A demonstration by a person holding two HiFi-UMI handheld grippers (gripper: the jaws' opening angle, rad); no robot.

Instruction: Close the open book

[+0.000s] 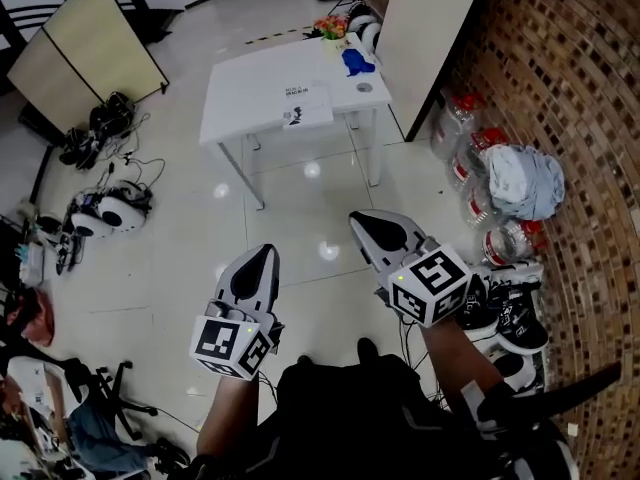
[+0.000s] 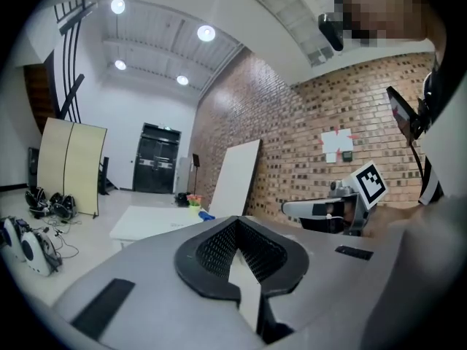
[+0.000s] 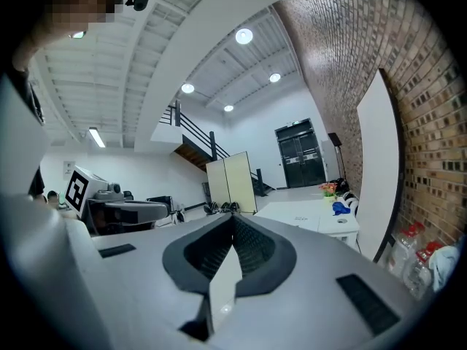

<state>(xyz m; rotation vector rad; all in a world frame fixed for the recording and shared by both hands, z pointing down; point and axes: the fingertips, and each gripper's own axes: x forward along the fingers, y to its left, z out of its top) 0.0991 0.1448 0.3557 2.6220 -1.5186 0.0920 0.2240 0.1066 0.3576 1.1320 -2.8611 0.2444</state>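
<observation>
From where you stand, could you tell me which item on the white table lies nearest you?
The open book, at the table's near edge; the blue object and flowers sit farther back.

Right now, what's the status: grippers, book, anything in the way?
Left gripper shut, empty; right gripper shut, empty. Book lies open on the white table, well ahead, not yet reached. Only floor between; blue thing sits apart from the book.

Glossy tiled floor (image 1: 180,218); rough brick wall (image 1: 570,68); smooth table (image 1: 240,98); paper book (image 1: 305,106).
</observation>
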